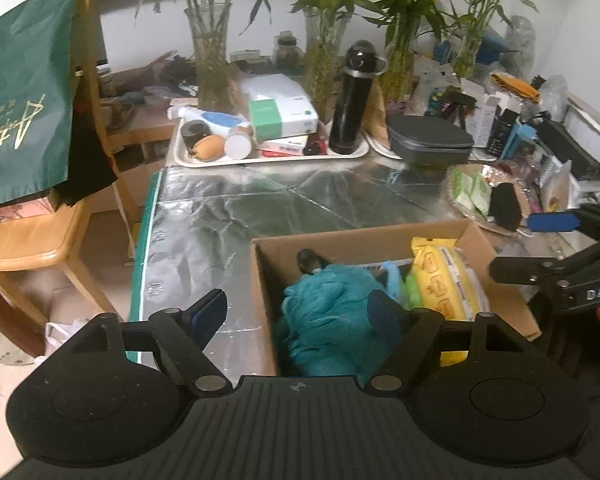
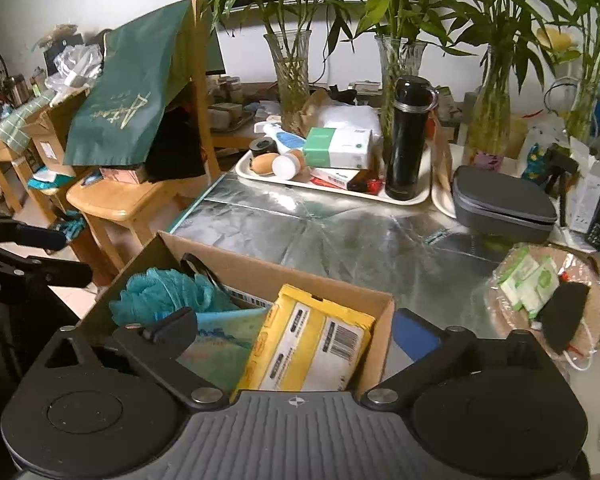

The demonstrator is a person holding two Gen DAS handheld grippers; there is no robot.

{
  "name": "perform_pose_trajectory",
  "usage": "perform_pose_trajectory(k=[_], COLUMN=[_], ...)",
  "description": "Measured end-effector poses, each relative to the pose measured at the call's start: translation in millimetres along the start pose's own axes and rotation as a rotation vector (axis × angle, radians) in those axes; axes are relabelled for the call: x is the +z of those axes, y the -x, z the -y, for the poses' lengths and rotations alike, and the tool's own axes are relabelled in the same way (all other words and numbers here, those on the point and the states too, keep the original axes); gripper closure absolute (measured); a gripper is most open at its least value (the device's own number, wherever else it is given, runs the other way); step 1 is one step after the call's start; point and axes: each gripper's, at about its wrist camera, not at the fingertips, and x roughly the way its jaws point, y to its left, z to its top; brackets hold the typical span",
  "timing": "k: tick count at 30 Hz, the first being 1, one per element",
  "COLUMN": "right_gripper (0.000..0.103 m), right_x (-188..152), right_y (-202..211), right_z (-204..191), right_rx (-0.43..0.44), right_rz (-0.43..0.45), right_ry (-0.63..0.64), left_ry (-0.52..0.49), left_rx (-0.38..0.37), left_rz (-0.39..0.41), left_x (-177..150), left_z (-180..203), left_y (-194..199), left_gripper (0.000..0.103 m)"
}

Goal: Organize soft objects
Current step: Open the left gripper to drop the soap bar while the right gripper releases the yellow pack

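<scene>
A table covered in a crinkled, silvery foil-like sheet [image 1: 236, 208] fills the middle of both views, its left edge trimmed in green. On the near part of it sits an open cardboard box [image 2: 256, 268]. Inside the box lie a teal mesh bath pouf [image 2: 164, 292] at the left, a yellow packet [image 2: 312, 340] with a barcode label at the right, and a pale blue-green cloth [image 2: 220, 340] between them.

The left gripper [image 1: 300, 312] hangs over the box's left wall with its jaws wide and nothing pressed between the pads; 1 finger is outside the box, the other over the pouf. The right gripper [image 2: 296, 332] stands over the box's right part, jaws spread wide on either side of the yellow packet without touching it.

At the far side of the table, a cream tray [image 1: 268, 158] carries a black flask [image 1: 354, 100], a green and white carton [image 1: 282, 118], a white jar and other small items. Just right of the tray is a grey zip case [image 1: 430, 138], and nearer, at the right, a woven basket [image 2: 548, 300] with green sachets and a dark mask. Glass vases of bamboo [image 2: 294, 76] line the back before a white wall. Left of the table stands a wooden chair [image 1: 32, 236] draped with a dark green bag [image 1: 24, 96]; the floor is pale tile.
</scene>
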Motion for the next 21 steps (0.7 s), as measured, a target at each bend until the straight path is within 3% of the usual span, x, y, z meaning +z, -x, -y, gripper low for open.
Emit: perform_pose_trajectory(k=[7, 9, 21], right_gripper=[0.000, 0.000, 0.000], right_x=[-10.9, -13.7, -41.2], right_y=[10.6, 14.0, 21.1], right_z=[-7.5, -9.2, -24.4], right_rx=[-0.070, -0.090, -0.161], right_rz=[-0.014, -0.018, -0.088], right_ry=[0.009, 0.010, 0.014], left_ry=[-0.006, -0.016, -0.035], left_rx=[0.037, 0.043, 0.077], left_rz=[0.063, 0.095, 0.098], left_x=[-7.2, -10.0, -30.5], left_z=[4.1, 6.7, 22.1], left_y=[7.9, 12.3, 18.8], left_gripper=[0.017, 0.001, 0.000])
